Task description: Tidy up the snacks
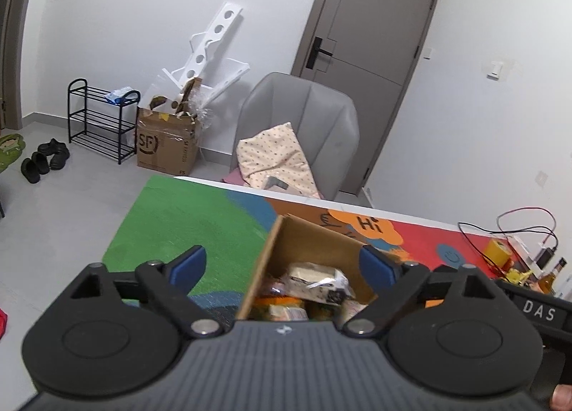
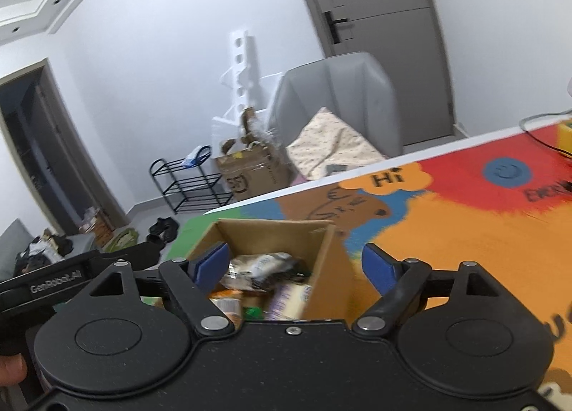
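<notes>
Left wrist view: an open cardboard box (image 1: 282, 253) stands on the colourful mat (image 1: 186, 218), inward from the table's far edge (image 1: 357, 204). It holds a heap of snack packets (image 1: 314, 280); a pale wrapped one lies on top, and the lower ones are cut off by the gripper body, so their count is unclear. The left gripper (image 1: 282, 264) has its fingers spread wide with nothing clamped, one either side of the box's left wall. Green mat left of the box lies bare.

In the right wrist view, the right gripper (image 2: 296, 264) is likewise parted and empty, straddling the box's right wall (image 2: 330, 278). Motion blur leaves the packet labels probably unreadable. Cables (image 1: 507, 228) and a yellow object (image 1: 497, 250) crowd the table's right end.
</notes>
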`<act>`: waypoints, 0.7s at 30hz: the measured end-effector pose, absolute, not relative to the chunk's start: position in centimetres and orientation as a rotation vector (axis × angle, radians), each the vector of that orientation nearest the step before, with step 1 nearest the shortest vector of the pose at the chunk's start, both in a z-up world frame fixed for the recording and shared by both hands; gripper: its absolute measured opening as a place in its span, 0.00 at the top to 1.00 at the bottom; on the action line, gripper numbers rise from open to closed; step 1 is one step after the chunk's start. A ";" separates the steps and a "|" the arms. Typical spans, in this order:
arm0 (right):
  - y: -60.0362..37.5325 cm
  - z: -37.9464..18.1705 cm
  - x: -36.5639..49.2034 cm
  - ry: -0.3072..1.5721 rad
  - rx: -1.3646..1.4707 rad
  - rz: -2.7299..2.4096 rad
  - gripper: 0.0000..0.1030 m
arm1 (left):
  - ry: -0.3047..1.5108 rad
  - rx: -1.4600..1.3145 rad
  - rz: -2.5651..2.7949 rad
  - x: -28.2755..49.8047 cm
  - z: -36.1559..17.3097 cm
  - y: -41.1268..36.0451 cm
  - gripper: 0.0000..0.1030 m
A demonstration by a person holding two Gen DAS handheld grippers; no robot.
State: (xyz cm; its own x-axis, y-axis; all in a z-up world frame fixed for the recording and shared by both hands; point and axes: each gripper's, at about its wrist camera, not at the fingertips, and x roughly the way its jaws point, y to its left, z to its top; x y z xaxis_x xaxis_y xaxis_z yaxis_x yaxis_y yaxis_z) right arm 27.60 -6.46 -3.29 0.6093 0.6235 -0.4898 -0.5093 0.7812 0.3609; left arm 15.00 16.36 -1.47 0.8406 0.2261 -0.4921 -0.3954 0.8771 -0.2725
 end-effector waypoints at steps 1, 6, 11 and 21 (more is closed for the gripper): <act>-7.0 -3.3 27.5 0.637 0.198 0.644 0.19 | 0.464 -0.379 0.325 14.9 -1.4 16.1 0.08; -10.5 -3.1 26.1 0.608 0.216 0.570 0.11 | 0.467 -0.368 0.268 14.7 -1.4 14.3 0.04; -13.6 -3.6 24.7 0.610 0.235 0.523 0.09 | 0.481 -0.324 0.218 14.6 -1.6 12.3 0.03; -18.9 -3.9 21.6 0.594 0.282 0.435 0.00 | 0.506 -0.269 0.118 12.7 -1.5 8.5 0.00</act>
State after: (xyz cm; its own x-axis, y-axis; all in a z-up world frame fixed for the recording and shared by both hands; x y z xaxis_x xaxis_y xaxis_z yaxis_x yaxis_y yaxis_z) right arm 21.60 -18.95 -3.94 0.7426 0.4711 -0.4761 -0.3121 0.8723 0.3763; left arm 12.73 8.51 -1.52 0.8686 0.0455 -0.4934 -0.1777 0.9582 -0.2243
